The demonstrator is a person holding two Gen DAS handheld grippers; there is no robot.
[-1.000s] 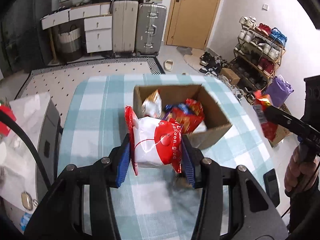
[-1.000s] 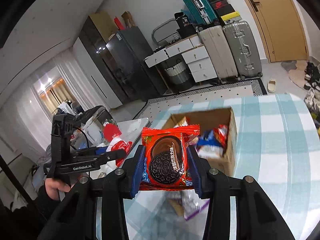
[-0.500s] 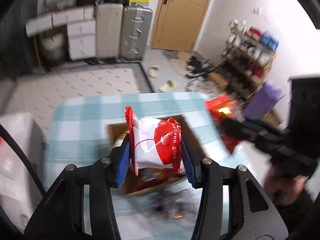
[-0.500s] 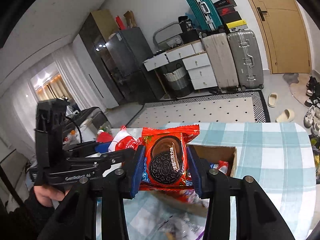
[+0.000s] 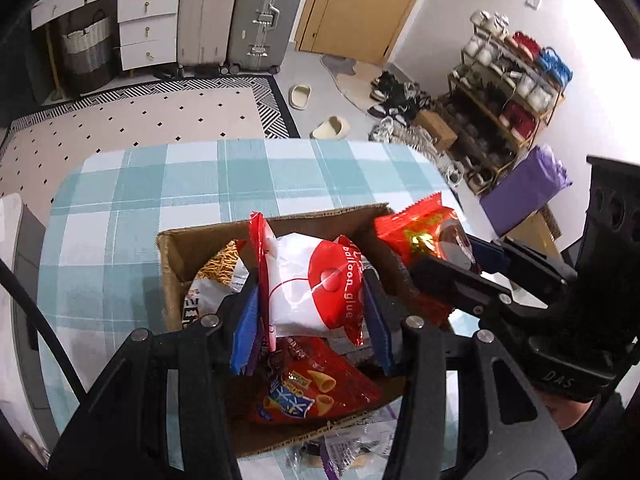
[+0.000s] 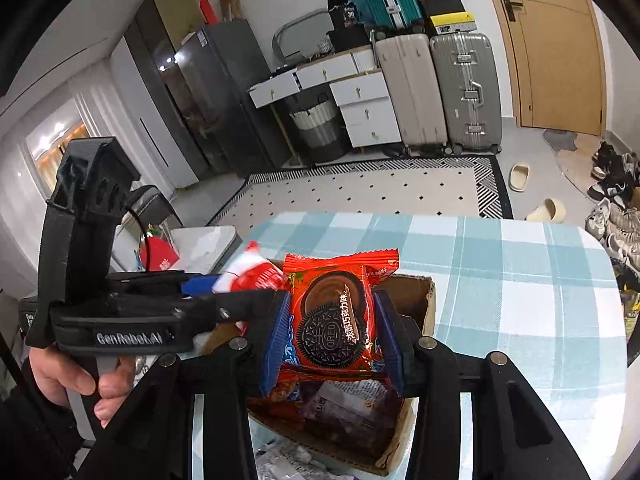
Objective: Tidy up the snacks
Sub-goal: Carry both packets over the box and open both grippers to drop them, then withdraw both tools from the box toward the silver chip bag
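On the checked surface (image 5: 132,184) stands the open cardboard box (image 5: 192,240), with snack bags inside. Above the box, the left tool (image 5: 308,312) is closed on a white-and-red packet (image 5: 308,284). Just beside it, over the box edge, the right tool (image 6: 330,332) clamps a red Oreo packet (image 6: 336,312).

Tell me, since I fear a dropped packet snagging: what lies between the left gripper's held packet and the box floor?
Only air: in the left wrist view the white-and-red packet hangs over the cardboard box, above a red cone-snack bag.
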